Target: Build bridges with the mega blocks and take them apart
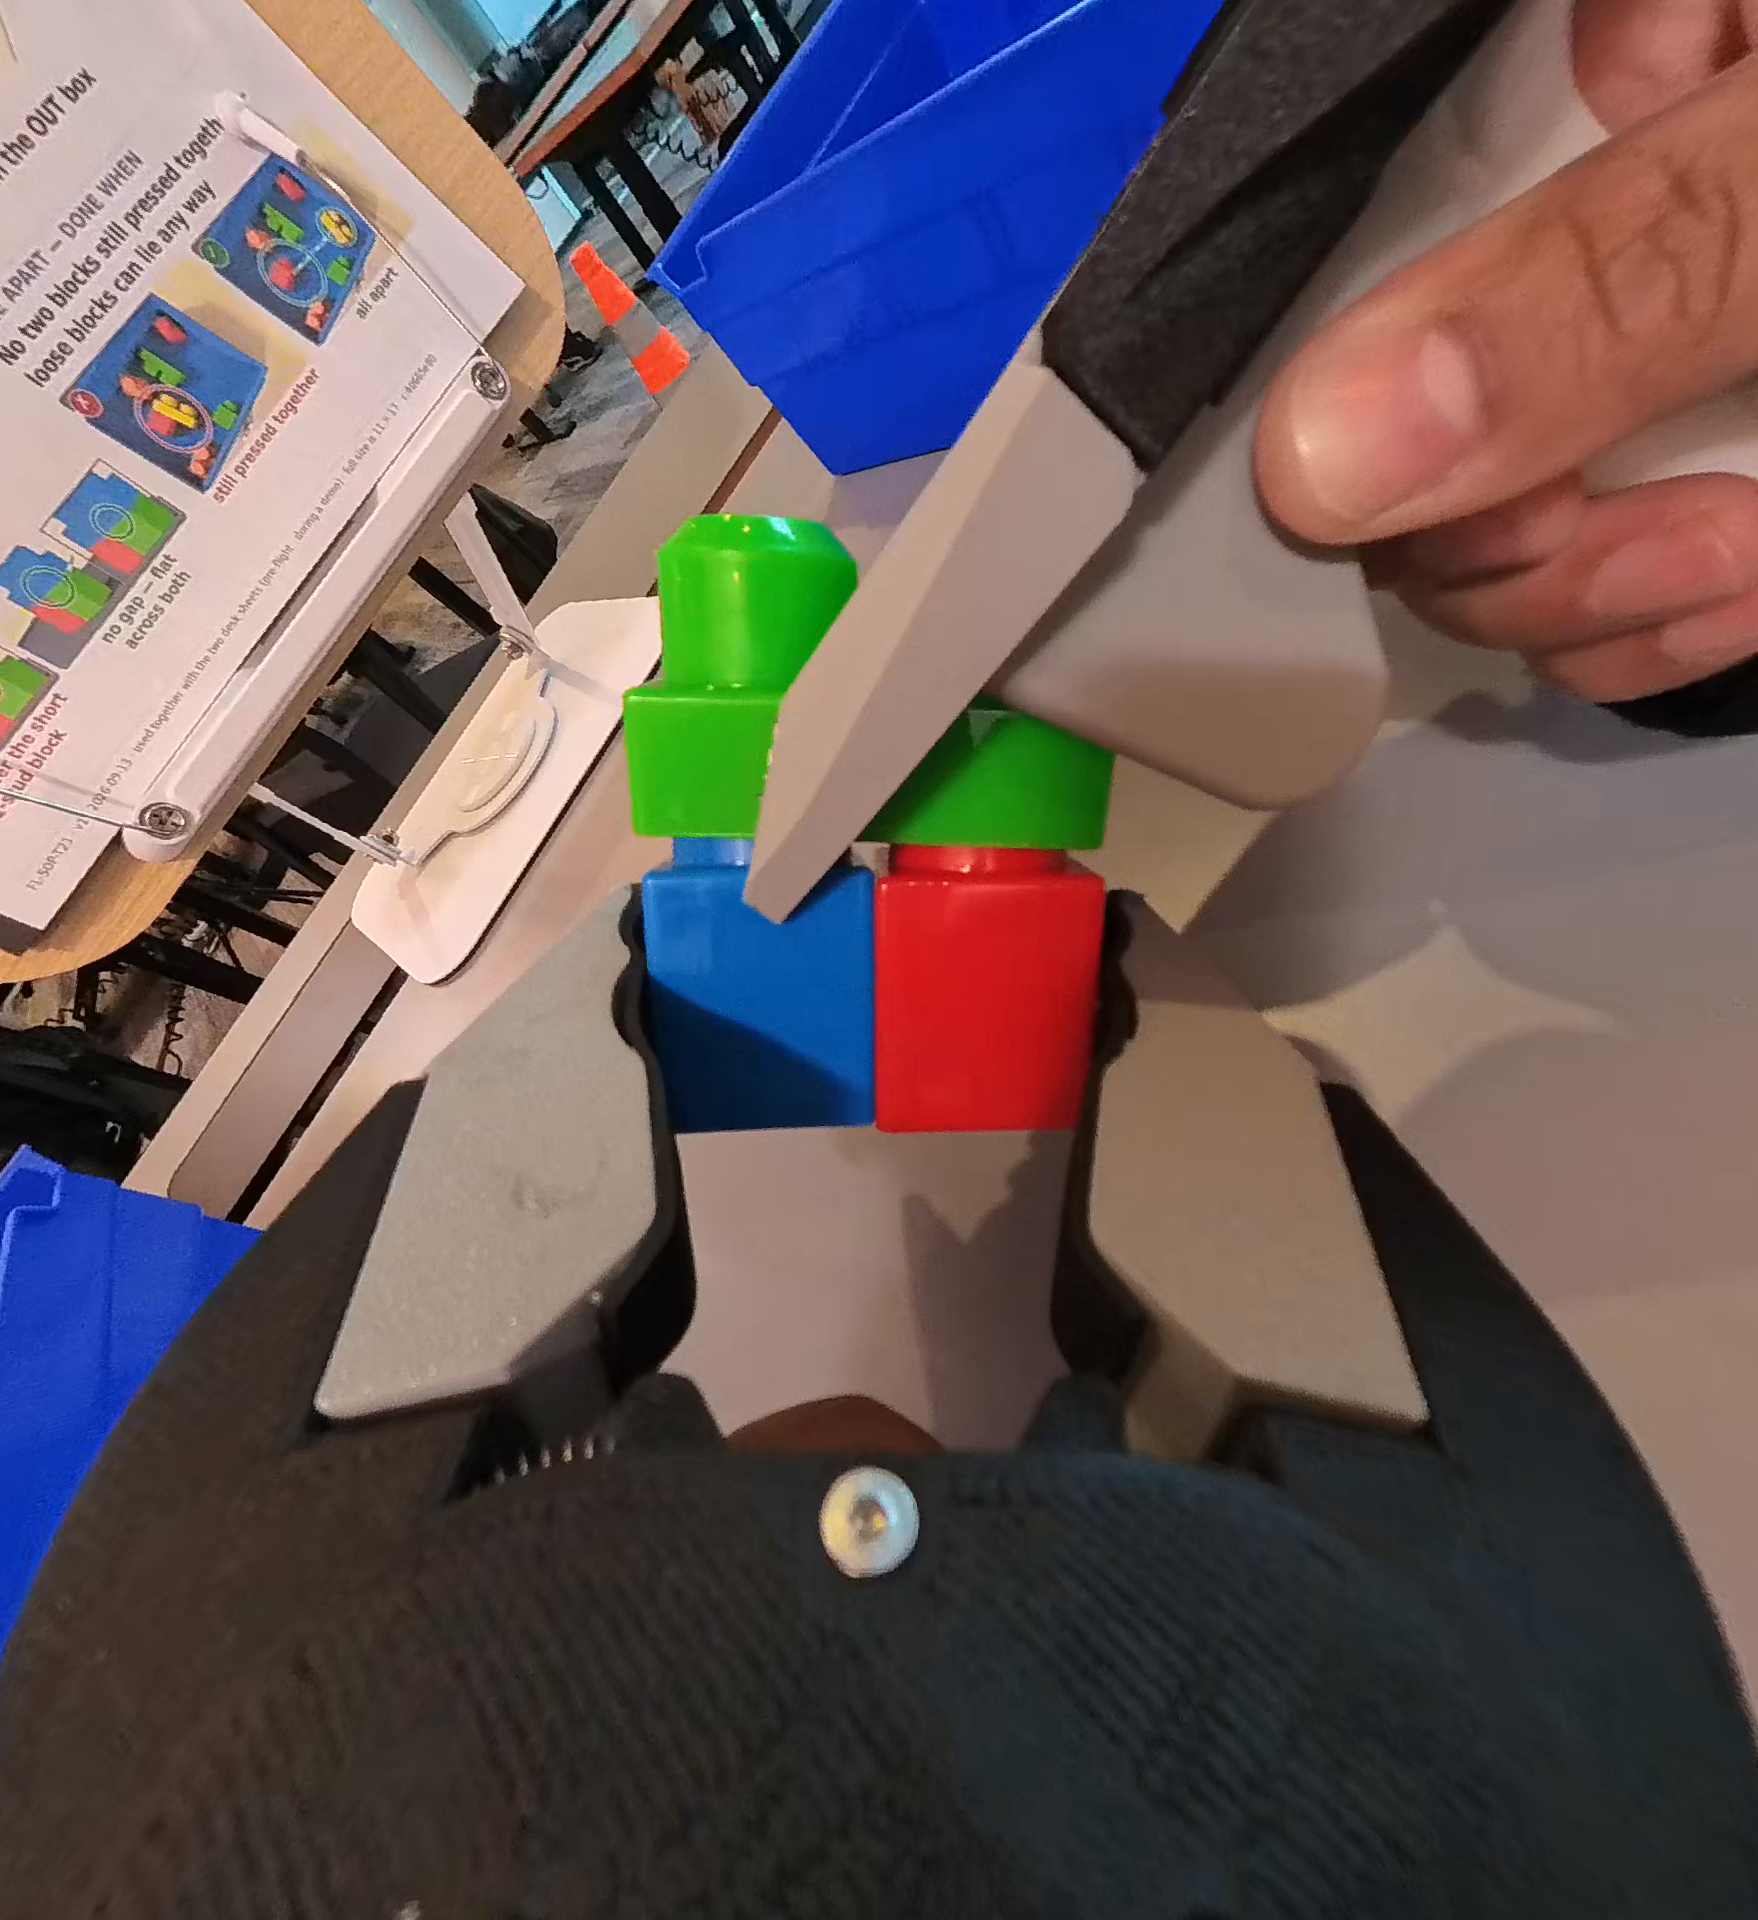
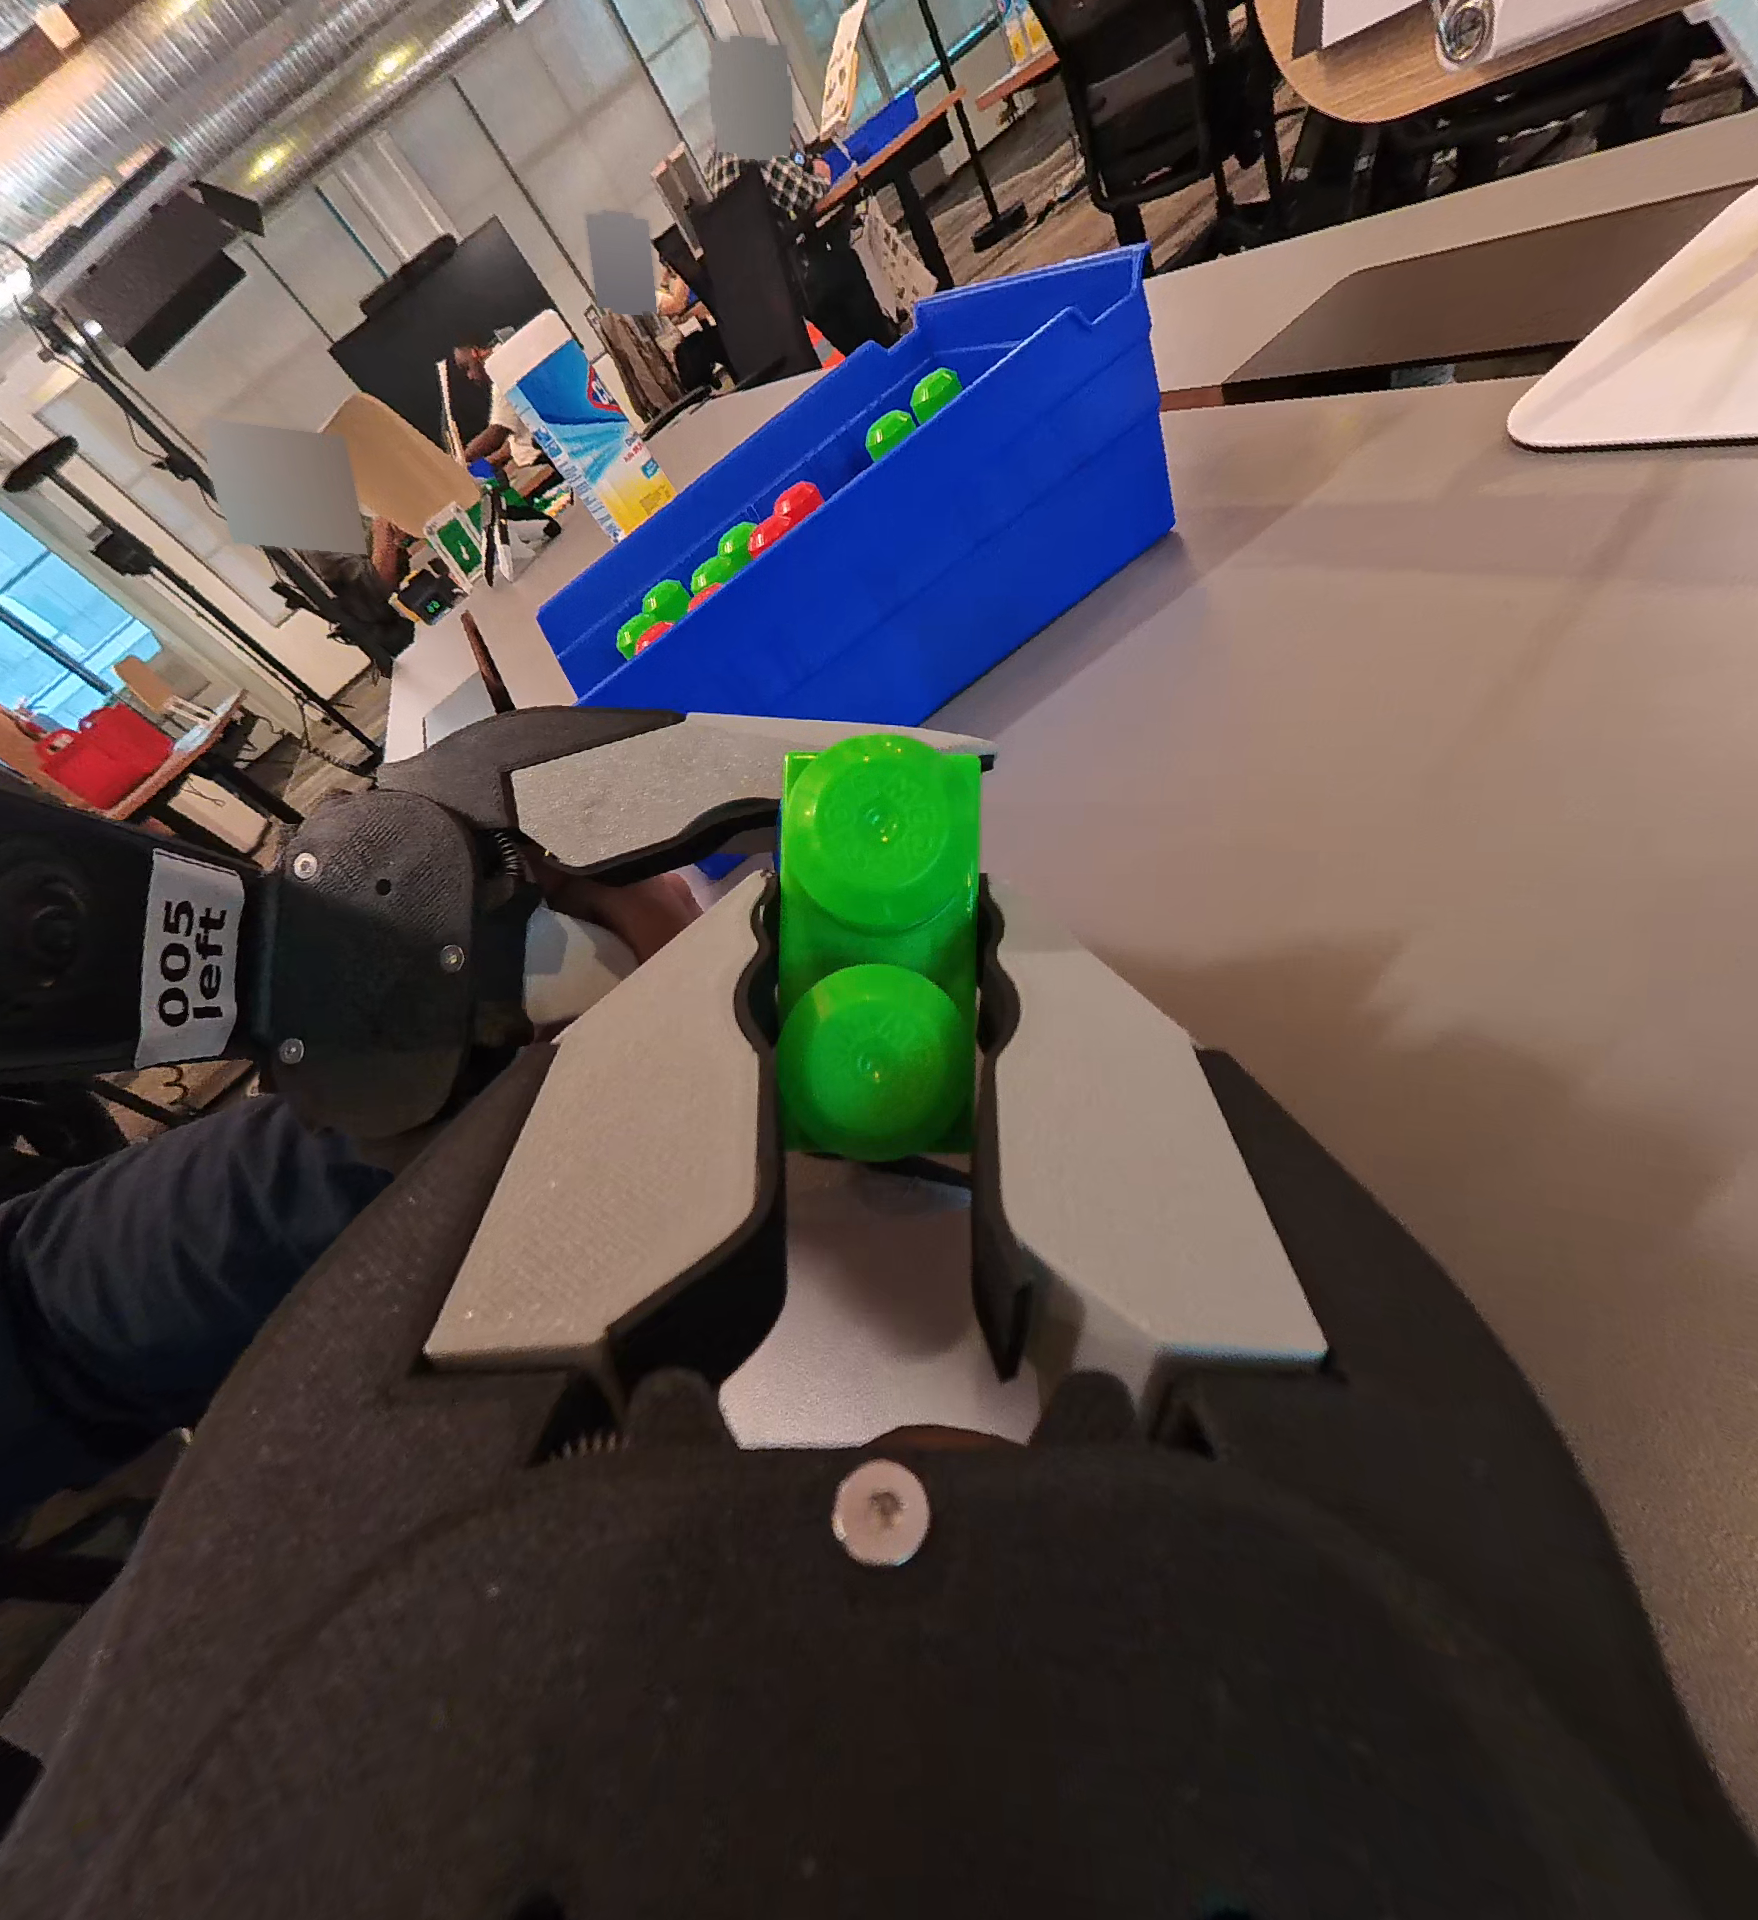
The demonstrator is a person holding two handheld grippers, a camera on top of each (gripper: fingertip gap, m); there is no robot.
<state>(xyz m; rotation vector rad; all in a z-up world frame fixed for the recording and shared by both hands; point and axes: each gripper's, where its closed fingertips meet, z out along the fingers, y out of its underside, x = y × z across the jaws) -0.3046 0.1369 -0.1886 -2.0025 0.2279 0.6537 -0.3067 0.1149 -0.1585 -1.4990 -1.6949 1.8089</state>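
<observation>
In the left wrist view my left gripper is shut on a blue block and a red block that stand side by side. A green two-stud block sits across their tops. One grey finger of the right gripper reaches down from the upper right against the green block, with a hand behind it. In the right wrist view my right gripper is shut on the green block, seen from above its studs. The left gripper's fingers lie just beyond and below it.
A blue bin holding several green and red blocks stands on the grey table behind the grippers. Another blue bin is at the lower left. A sheet on a stand is at the left. A white monitor base is at the far right. Left and right tips are no more than a few centimetres apart.
</observation>
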